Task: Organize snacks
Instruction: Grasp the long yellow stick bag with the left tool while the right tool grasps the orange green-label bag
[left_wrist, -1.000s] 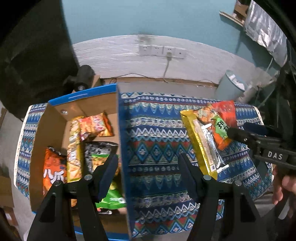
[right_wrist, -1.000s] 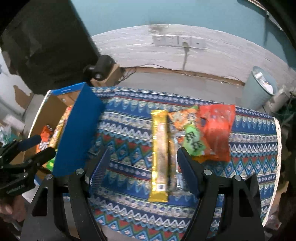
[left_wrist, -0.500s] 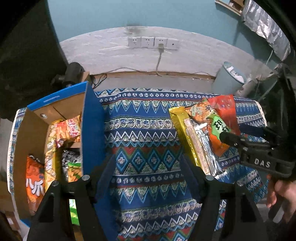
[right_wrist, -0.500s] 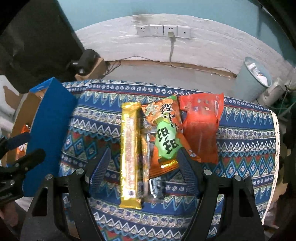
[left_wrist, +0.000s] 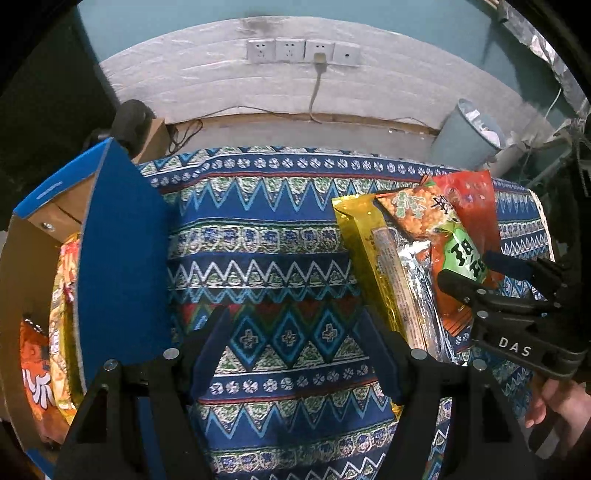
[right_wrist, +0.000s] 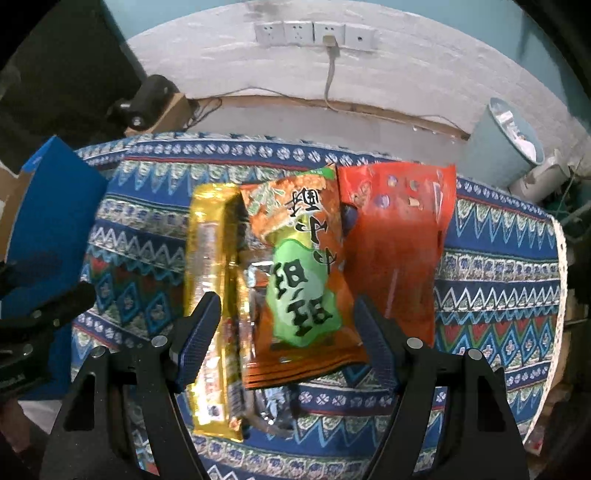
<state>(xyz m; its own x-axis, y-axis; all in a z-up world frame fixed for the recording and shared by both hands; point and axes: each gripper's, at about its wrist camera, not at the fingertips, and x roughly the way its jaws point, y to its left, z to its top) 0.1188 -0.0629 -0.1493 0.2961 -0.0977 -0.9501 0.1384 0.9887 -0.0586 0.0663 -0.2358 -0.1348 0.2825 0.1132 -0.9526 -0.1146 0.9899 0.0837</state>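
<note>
Black right gripper jaws wide, empty, over orange-green snack bag mid-frame | left gripper wide, empty, above patterned cloth | left view only: boxed snacks, lower left

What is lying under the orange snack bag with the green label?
Under the orange snack bag a silver foil packet shows at its left edge and below it. How much of the packet is covered, or anything else beneath, cannot be seen.
</note>
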